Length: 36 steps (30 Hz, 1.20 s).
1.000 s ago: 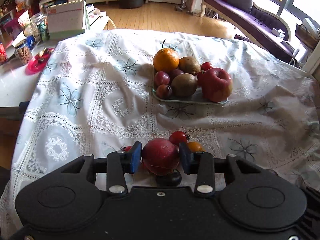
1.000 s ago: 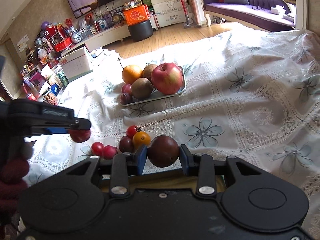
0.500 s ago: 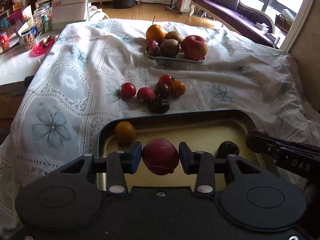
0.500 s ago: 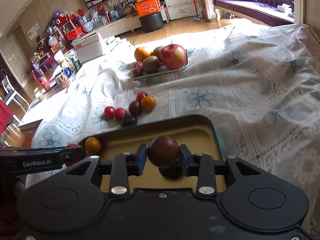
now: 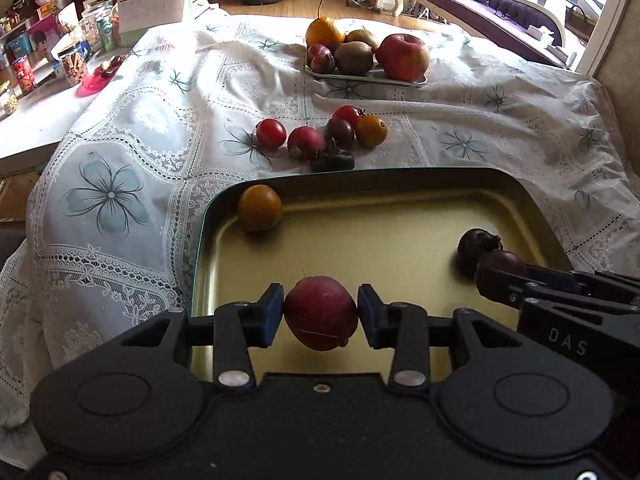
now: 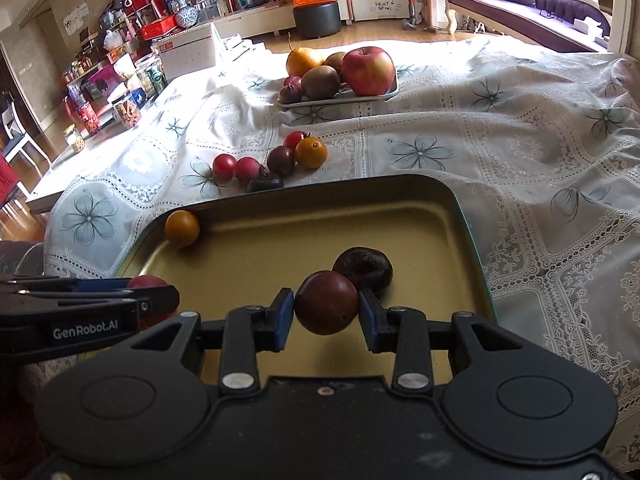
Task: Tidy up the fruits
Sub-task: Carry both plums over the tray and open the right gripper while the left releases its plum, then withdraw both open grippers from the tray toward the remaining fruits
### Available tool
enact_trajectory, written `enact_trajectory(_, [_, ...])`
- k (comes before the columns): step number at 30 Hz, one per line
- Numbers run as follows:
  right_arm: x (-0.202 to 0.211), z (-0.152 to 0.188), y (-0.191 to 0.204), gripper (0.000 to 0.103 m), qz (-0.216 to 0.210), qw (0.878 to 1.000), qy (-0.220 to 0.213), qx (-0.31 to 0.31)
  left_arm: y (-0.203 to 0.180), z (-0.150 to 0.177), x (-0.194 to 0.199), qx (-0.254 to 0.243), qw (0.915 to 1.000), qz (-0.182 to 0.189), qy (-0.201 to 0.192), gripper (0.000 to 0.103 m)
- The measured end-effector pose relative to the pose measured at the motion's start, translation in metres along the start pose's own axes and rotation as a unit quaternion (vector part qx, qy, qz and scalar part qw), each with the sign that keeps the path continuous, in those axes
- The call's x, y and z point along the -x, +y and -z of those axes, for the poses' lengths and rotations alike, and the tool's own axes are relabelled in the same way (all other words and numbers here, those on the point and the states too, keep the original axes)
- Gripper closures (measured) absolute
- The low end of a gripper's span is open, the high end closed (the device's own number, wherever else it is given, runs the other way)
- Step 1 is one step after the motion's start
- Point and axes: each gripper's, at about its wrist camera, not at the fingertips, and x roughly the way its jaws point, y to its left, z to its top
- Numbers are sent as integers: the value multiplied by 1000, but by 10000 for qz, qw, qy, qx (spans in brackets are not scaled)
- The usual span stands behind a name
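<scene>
My left gripper (image 5: 320, 316) is shut on a red plum (image 5: 321, 313), held just above the near part of a gold tray (image 5: 360, 178). My right gripper (image 6: 326, 312) is shut on a dark purple plum (image 6: 326, 307) over the tray's right side (image 6: 468, 232). An orange tomato (image 5: 260, 207) rests in the tray's far left corner and a black wrinkled fruit (image 6: 366, 264) lies right of centre. Several small fruits (image 5: 320, 136) sit loose on the tablecloth beyond the tray. Each gripper shows at the edge of the other's view.
A white plate (image 5: 366, 76) at the back holds an apple (image 5: 402, 57), kiwis and an orange (image 5: 324, 32). The lace tablecloth (image 5: 120, 160) hangs off the left edge. Jars and boxes (image 6: 120, 92) crowd a side table on the left. A purple sofa (image 6: 520, 4) stands behind.
Both grippers have pulled back from the loose fruits toward the tray, each carrying its plum, and have come lower over the tray floor in the last half second.
</scene>
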Motion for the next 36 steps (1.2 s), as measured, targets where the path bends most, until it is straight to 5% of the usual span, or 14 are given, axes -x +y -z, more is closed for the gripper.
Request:
enact_trajectory(8, [2,1,3,66,62,9999,-90,102,4,4,-3,126,9998,84,120,54])
enact_trajectory(13, [5,2,4,65,49,9996,-248,122,8,5,7,174,9998,28,-136,55])
enact_trajectory(19, [16,5,4,58,275,9934,-1103,163,9,3,12,187,9993,-80,-325,55])
enact_trajectory(26, [-1,6,0,54,1154,9625,-2444,229,8,5,6,191,9994,-70,-271,55])
enact_trajectory(36, [-23,7,-9,54,1038,9689,-2241,146,7,6,7,202,9992,-95,-329,55])
